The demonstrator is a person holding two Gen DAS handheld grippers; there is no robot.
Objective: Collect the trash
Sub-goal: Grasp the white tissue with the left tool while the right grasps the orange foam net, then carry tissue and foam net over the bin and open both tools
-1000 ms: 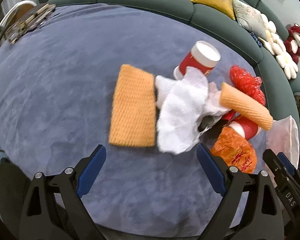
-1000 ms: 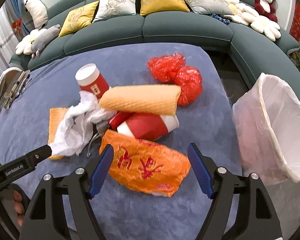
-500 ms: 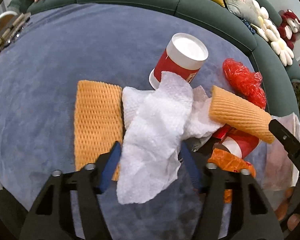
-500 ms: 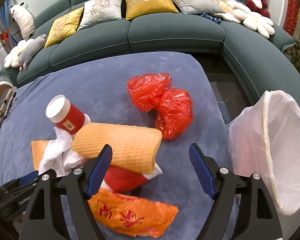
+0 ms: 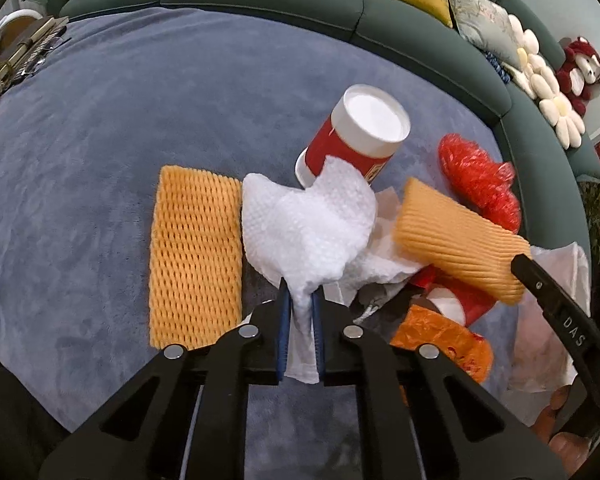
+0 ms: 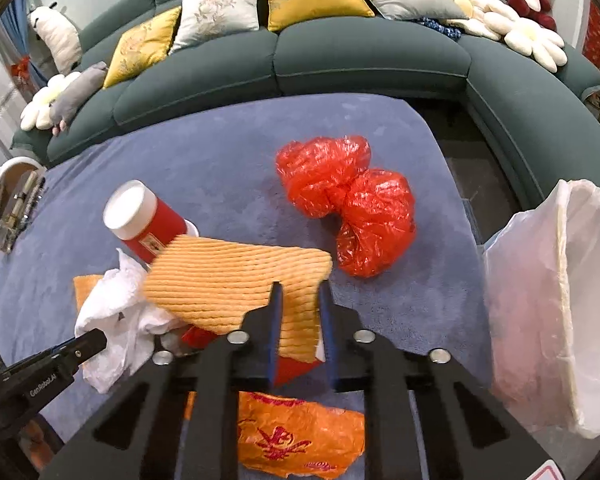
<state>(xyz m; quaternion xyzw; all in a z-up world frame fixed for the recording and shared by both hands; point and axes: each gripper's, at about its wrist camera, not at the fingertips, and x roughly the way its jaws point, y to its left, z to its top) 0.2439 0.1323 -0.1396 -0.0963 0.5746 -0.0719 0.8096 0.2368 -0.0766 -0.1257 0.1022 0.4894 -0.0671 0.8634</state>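
My left gripper [image 5: 300, 292] has its jaws closing tight on the lower tail of a crumpled white paper towel [image 5: 308, 232], which the blue pads pinch. In the right wrist view my right gripper [image 6: 300, 292] is closing its jaws on the near end of a rolled orange foam sleeve [image 6: 228, 276]; the pads squeeze it. Both pieces belong to one trash pile on the blue carpet. The pile also holds a flat orange foam net [image 5: 194, 256], a tipped red cup with a white lid [image 5: 356, 140] and an orange printed wrapper [image 6: 296, 436].
A crumpled red plastic bag [image 6: 348, 200] lies just beyond the pile. A bin with a white liner [image 6: 560, 300] stands open at the right. A second red cup [image 5: 464, 304] lies under the foam sleeve. A green sofa [image 6: 372, 56] with cushions curves around the back and right.
Both grippers moved forward over the pile and closed. The left went from wide open to pinching the paper towel; the right from wide open to pinching the foam sleeve.
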